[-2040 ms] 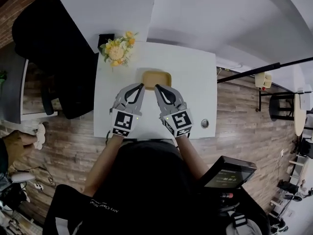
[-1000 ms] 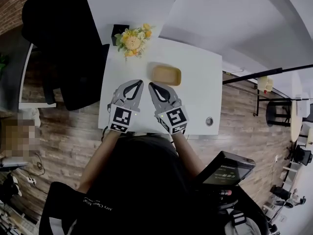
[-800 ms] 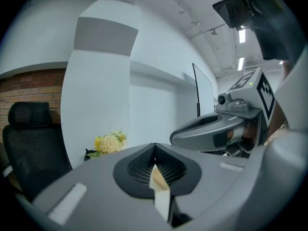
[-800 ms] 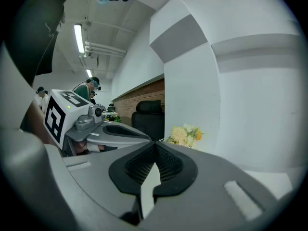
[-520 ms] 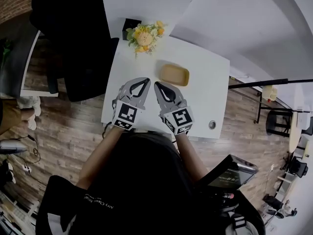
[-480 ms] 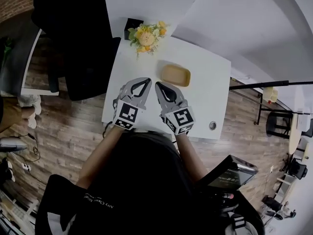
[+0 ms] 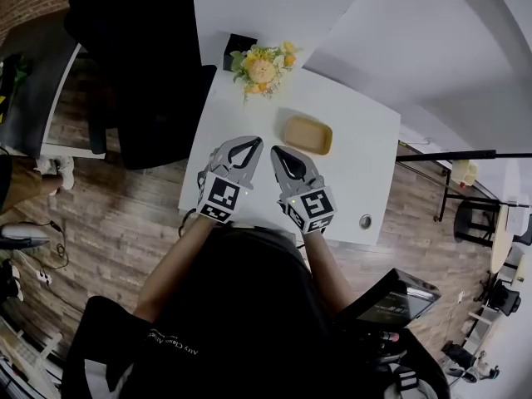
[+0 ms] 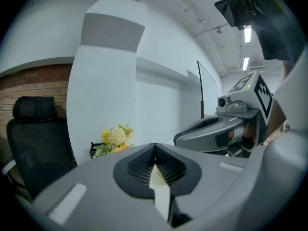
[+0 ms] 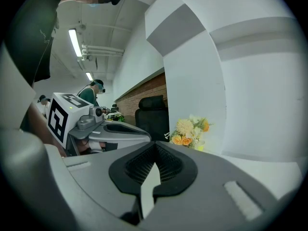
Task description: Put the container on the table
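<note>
Container sits flat on bench, toward far edge, right of middle; looks placed. Left hand-held gripper and right hand-held gripper side by side, reaching in from near edge. Both pinched tight, nothing between jaws. Right tips near container, not touching. Best move, I'd say: draw straight back toward near edge, no sideways sweep, no nudge. Flowers at far left corner, round fitting by near right corner, black chair off left edge; none in way.
</note>
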`<state>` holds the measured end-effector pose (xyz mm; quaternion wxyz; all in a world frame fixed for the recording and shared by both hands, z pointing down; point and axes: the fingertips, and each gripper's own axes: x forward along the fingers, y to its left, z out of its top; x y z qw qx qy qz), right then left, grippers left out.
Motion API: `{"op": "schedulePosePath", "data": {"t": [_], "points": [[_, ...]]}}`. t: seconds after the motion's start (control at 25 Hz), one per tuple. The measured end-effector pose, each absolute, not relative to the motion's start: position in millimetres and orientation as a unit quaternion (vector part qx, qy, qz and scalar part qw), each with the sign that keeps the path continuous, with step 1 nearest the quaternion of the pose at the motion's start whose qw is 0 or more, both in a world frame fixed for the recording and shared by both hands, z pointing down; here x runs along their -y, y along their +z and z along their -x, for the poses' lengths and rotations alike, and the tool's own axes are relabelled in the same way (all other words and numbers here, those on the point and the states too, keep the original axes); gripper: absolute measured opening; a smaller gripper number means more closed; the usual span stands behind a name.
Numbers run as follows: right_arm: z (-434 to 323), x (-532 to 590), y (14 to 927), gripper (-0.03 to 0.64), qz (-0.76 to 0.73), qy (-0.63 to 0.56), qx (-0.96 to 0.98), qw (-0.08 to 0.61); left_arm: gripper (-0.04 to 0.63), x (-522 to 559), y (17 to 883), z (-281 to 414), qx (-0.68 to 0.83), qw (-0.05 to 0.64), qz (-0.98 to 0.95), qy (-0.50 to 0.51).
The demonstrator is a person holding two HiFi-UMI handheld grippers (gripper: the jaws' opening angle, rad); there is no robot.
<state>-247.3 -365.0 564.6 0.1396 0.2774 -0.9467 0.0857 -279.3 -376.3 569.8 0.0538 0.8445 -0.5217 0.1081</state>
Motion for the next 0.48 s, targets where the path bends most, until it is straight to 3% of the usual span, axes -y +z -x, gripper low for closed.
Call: {"op": "schedulePosePath", "data": {"t": [0.48], "points": [[244.6,364.7,569.4,0.011,-0.269,0.110,0.947,0.138,0.002,376.2,577.9,273.1,0.514,0.063,-0.848,0.116]]}}
